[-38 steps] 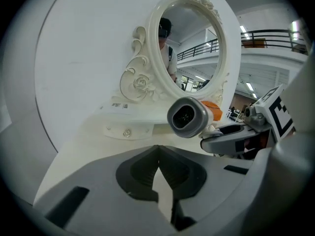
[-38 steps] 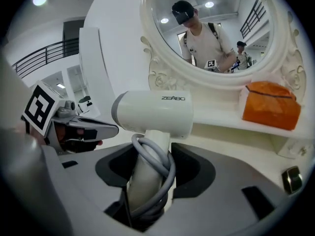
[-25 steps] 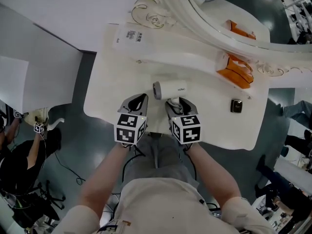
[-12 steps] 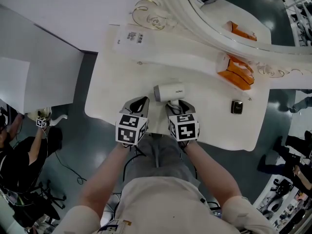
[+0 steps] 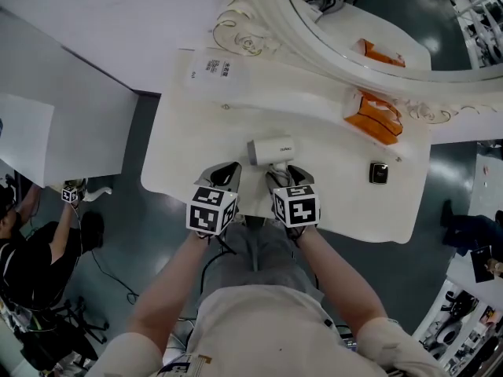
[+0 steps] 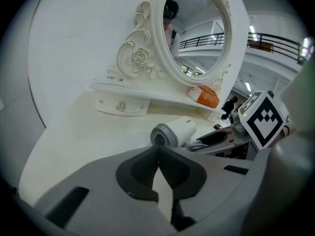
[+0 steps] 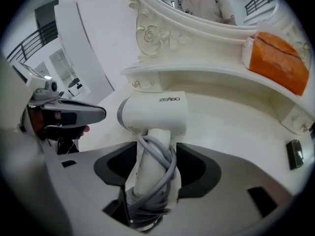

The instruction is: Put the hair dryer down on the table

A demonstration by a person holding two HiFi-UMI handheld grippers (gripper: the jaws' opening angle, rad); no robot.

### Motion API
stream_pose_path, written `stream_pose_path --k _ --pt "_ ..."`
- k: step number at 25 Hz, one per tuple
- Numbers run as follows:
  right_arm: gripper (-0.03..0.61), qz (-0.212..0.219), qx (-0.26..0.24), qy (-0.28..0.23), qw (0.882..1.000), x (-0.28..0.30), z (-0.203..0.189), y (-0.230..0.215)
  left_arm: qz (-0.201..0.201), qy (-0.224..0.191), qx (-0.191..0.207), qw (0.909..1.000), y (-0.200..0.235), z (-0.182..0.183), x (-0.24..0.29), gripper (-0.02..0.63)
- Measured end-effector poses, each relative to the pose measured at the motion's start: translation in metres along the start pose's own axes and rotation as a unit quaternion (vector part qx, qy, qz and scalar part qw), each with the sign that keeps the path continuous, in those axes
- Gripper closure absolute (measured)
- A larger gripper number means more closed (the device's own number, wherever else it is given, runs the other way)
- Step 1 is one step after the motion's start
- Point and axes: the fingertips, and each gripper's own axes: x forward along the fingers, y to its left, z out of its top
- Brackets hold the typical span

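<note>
A white hair dryer (image 5: 273, 149) lies on the white dressing table (image 5: 196, 132), barrel pointing left, its grey cord wound round the handle. The handle (image 7: 150, 171) sits between the jaws of my right gripper (image 5: 287, 171), which are opening; the left pad stands off the handle, and the cord lies close to the right pad. My left gripper (image 5: 228, 171) rests just left of the dryer with its jaw tips together and nothing in them. From the left gripper view the dryer's grey nozzle end (image 6: 162, 135) faces me beyond the jaws.
An orange packet (image 5: 376, 116) sits on the shelf under the oval mirror (image 5: 354, 6). A small dark object (image 5: 379, 173) lies at the table's right. A printed sheet (image 5: 216, 65) lies at the back left. The table's front edge runs just under both grippers.
The hair dryer and both grippers stay nearly where they were on the table. Only the head view has shifted slightly.
</note>
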Motion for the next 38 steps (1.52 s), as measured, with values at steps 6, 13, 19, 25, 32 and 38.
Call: stream_pose_path --k 6,13,19,25,32,38 --pt "0.341 0.003 0.017 -0.03 0.999 -0.04 0.014 0.003 0.002 -0.022 0.0 0.9998 -0.01 0.022 -0.023 0.6" --pt "0.384 -0.004 0.009 -0.113 0.994 -0.098 0.066 0.0 0.0 -0.067 0.016 0.9976 -0.032 0.063 -0.061 0.6" --pt "0.496 0.017 0.008 -0.189 0.982 -0.168 0.117 0.008 -0.002 -0.131 0.042 0.9905 -0.052 0.12 -0.113 0.6" --pt "0.525 0.036 -0.042 -0.276 0.96 -0.246 0.168 0.032 0.016 -0.232 0.125 0.9646 -0.086 0.19 -0.179 0.6" --pt "0.54 0.092 -0.123 -0.399 0.904 -0.355 0.211 0.088 -0.01 -0.296 0.143 0.9443 -0.136 0.234 -0.255 0.6" --pt "0.545 0.111 -0.179 -0.473 0.856 -0.422 0.217 0.123 -0.011 -0.326 0.163 0.9311 -0.156 0.242 -0.303 0.6"
